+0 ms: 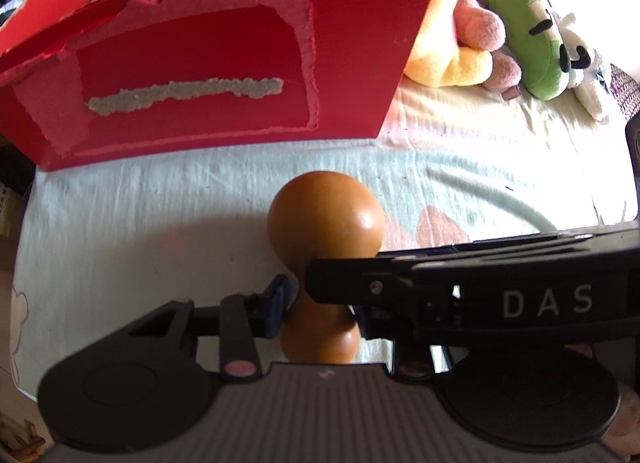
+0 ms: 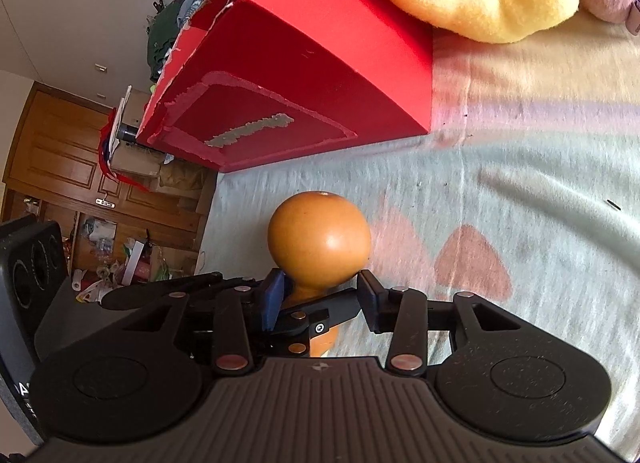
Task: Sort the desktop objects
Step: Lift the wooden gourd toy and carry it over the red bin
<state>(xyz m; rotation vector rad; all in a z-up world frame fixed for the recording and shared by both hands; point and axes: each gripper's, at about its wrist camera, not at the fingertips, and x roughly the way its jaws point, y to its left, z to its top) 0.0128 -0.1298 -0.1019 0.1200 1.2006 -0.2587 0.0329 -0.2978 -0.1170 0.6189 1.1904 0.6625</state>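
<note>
Both claws, L [image 1: 320,303] & R [image 2: 322,295], grip 1 gourd [image 1: 326,219]; 1 red box [image 1: 208,63] behind.

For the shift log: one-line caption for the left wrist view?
Left gripper and right gripper both clamp the gourd before the red box.

Gourd [image 1: 325,219] before the box [image 1: 224,63], plush toys [image 1: 520,35] right of it, all on the blanket [image 1: 160,199].

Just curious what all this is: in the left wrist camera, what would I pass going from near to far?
Left tool → gourd-shaped wooden object → patterned cloth → red cardboard box.
</note>
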